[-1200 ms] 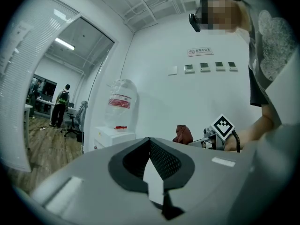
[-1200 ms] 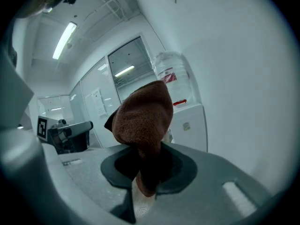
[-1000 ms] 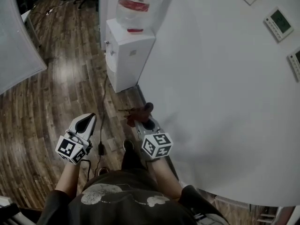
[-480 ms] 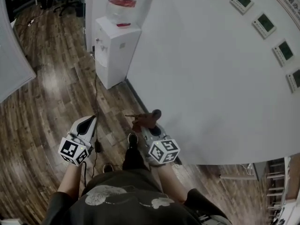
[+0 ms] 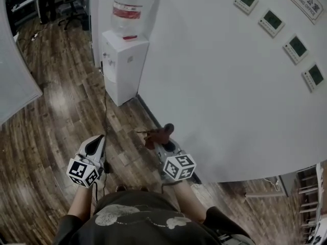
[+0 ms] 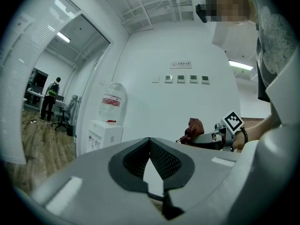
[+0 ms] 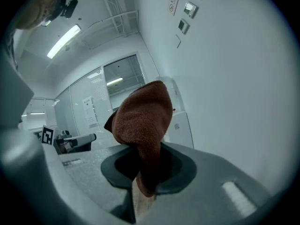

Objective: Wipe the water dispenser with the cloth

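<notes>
Holding both forearms out low in front of me, grippers level and pointing forward. My left gripper has its jaws pressed together on nothing. My right gripper, off to its right, is clamped on a brown cloth.

- cloth: brown napped fabric, fuzzy and matt, between the right gripper's fingers.
- left gripper fingers: dark pads with a fine mesh texture (rubbery look); shell of matt grey plastic.
- water dispenser, ahead of the fingers: smooth white casing; bottle clear and glossy.
- floor, below the fingers: wood planks with a slight sheen.
</notes>
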A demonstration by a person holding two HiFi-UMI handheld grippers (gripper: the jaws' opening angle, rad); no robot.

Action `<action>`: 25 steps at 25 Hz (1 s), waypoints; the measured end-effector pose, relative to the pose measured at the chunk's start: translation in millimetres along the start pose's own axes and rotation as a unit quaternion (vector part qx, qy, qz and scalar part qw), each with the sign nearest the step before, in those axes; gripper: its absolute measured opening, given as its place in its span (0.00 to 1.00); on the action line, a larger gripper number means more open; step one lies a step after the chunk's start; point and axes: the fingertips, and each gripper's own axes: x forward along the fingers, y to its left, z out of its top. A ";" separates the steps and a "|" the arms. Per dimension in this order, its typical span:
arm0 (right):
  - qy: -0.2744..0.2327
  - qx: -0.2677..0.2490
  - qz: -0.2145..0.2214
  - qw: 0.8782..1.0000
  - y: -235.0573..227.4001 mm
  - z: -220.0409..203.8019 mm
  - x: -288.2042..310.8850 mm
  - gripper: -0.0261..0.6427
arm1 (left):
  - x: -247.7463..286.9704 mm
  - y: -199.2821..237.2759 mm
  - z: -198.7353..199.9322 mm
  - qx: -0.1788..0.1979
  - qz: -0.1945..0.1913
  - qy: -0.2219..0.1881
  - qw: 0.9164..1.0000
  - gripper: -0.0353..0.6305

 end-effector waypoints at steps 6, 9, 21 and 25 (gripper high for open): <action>0.000 0.009 0.006 1.000 -4.9 -6.4 -14.3 0.12 | 6.6 -23.8 1.3 0.013 -0.019 0.004 1.000 0.07; 0.009 0.008 0.005 1.000 -9.4 -13.5 -24.9 0.12 | 6.7 -33.6 -1.7 0.006 -0.018 0.003 1.000 0.07; 0.022 0.003 -0.004 1.000 -17.2 -22.2 -43.0 0.12 | -3.7 -35.3 -13.9 0.011 -0.009 0.019 1.000 0.07; 0.030 -0.002 -0.002 1.000 -14.0 -24.5 -42.0 0.12 | -6.8 -28.2 -9.7 0.012 -0.001 0.016 1.000 0.07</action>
